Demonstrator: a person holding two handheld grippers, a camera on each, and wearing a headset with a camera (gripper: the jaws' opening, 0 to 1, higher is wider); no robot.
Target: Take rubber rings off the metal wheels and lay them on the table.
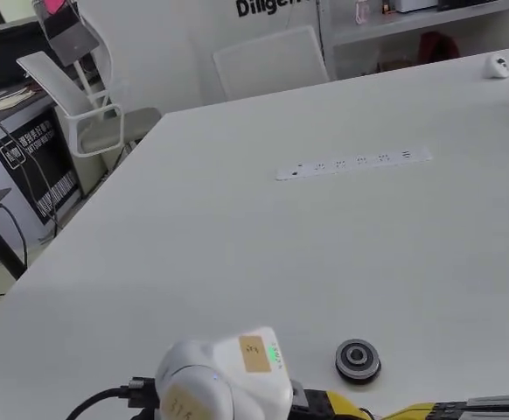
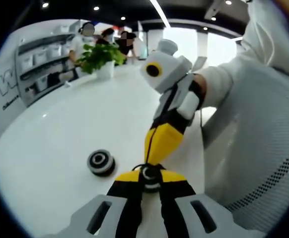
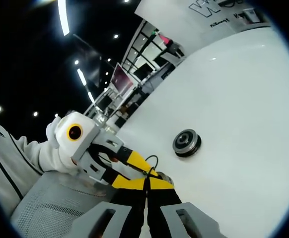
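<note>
- Left hand-held gripper (image 2: 151,175) is clenched on a wheel (image 2: 151,180).
- Right hand-held gripper (image 3: 146,183) is squeezed tight too, with its tips right at that same wheel. It might be pinching the rubber ring, but it's too blurry to say.
- Second wheel (image 1: 358,360) sits flat on the desk (image 1: 237,245), just beside both grippers, untouched.
- Power strip (image 1: 355,164) lies well apart, further back.
</note>
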